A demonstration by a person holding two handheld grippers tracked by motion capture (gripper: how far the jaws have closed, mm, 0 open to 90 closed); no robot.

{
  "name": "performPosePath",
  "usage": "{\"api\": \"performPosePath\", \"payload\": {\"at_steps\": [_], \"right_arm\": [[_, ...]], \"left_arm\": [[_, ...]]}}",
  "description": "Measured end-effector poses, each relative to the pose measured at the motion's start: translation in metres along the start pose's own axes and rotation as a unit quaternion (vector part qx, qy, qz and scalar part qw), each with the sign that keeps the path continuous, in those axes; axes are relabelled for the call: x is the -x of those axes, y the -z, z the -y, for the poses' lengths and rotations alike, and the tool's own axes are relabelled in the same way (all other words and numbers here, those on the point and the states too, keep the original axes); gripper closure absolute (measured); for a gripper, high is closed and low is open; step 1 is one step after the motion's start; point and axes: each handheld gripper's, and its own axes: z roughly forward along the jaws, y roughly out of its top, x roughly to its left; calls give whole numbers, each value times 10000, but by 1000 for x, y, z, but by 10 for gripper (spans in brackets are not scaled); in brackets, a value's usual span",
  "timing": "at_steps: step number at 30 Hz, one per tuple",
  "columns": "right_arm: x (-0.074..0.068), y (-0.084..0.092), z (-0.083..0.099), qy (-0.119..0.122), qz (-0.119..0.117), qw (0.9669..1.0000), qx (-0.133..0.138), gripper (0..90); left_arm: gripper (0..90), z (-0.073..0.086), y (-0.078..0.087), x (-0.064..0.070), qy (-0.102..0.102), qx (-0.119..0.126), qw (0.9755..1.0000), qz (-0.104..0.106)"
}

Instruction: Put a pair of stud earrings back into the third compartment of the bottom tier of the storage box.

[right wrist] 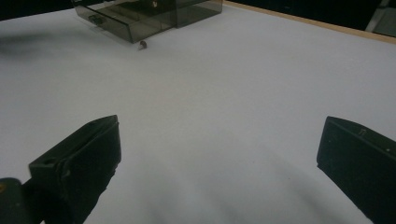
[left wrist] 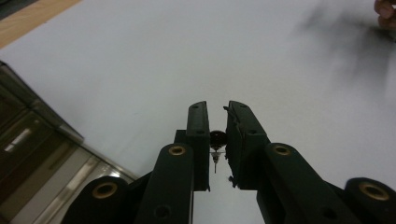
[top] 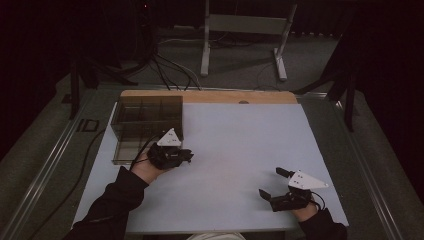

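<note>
My left gripper (top: 187, 157) hovers by the front right corner of a smoky clear compartment box (top: 145, 125). In the left gripper view its jaws (left wrist: 218, 109) stand almost together, shut on a small dark round-headed pin (left wrist: 217, 139) whose thin metal shaft points down. The box's edge (left wrist: 28, 140) lies to their left. My right gripper (top: 271, 182) rests low near the table's front right. Its jaws (right wrist: 219, 135) are wide open with only bare white table between them. In the right gripper view another small dark item (right wrist: 142, 45) lies on the table just in front of the box (right wrist: 140, 18).
The white table top (top: 240, 140) has a wooden strip (top: 210, 96) along its far edge. Cables and a metal stand's legs (top: 240, 45) are on the floor beyond. A sleeve and hand (top: 125, 185) reach in from the bottom left.
</note>
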Motion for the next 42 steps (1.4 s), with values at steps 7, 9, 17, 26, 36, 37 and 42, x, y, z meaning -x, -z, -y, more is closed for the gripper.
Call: {"api": "performPosePath", "payload": {"at_steps": [7,9,17,26,36,37,42], "right_arm": [[-1,0,0,34,-4,10000,-13,1],[-1,0,0,29,-11,10000,-21,1],[0,0,0,25,-5,10000,-12,1],[0,0,1,38,0,10000,-33,1],[-1,0,0,36,8,10000,-25,1],[-1,0,0,36,8,10000,-25,1],[0,0,0,20,2,10000,-24,1]], "left_arm": [[815,1,3,-7,96,22,9999,-79],[815,2,4,-10,120,50,9999,-109],[815,6,5,-20,248,43,9993,-258],[814,8,10,-30,372,86,9984,-419],[815,14,14,-42,593,142,9965,-577],[815,14,14,-42,593,142,9965,-577],[814,18,14,-47,731,169,9950,-655]]}}
